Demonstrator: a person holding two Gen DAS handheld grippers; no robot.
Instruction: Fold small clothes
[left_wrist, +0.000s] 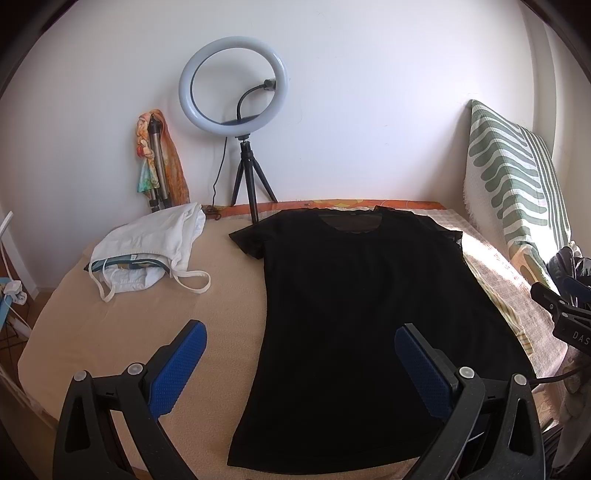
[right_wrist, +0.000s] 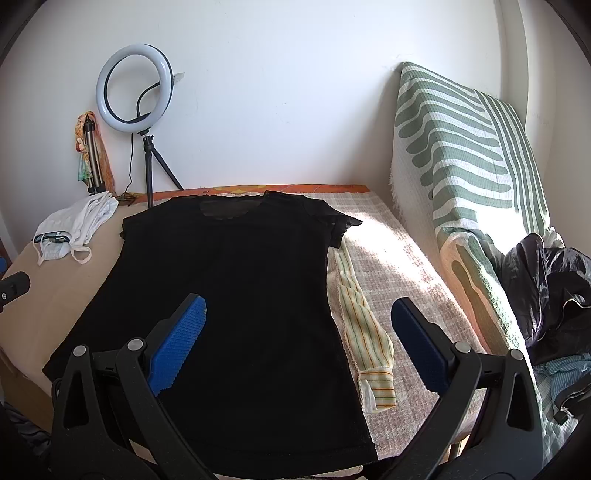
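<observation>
In the left wrist view, the left gripper (left_wrist: 299, 354) is hovering with its jaws spread wide and nothing between them. The black T-shirt (left_wrist: 354, 314) is lying flat and face up on the bed (left_wrist: 122, 332), straight ahead of this gripper and a little to its right, with its hem nearest and its neckline farthest. One blue pad is hanging over bare bedding, the other over the shirt's lower body. Ahead and to the left, a pile of white clothes (left_wrist: 147, 247) is sitting apart from the shirt. Beyond the bed, a ring light (left_wrist: 233, 84) is standing on a small tripod. At the far right edge, part of the right gripper (left_wrist: 561, 306) is showing.

In the right wrist view, the right gripper (right_wrist: 298, 332), likewise wide open and empty, is hovering over the shirt's (right_wrist: 229, 295) right side seam, one pad above the fabric, the other above a striped cloth strip (right_wrist: 365, 332) lying just beside the shirt. A striped cushion (right_wrist: 461, 155) is leaning to the right, with dark clothing (right_wrist: 546, 291) heaped at its foot.

The shirt looks thin, light and limp, with sheer sleeves, so it will probably sag and slide when lifted; pinching a sleeve edge or hem corner seems the likeliest hold. Its black surface is swallowing creases and seams, and both views are cutting off the hem's near corners behind the gripper bodies.
</observation>
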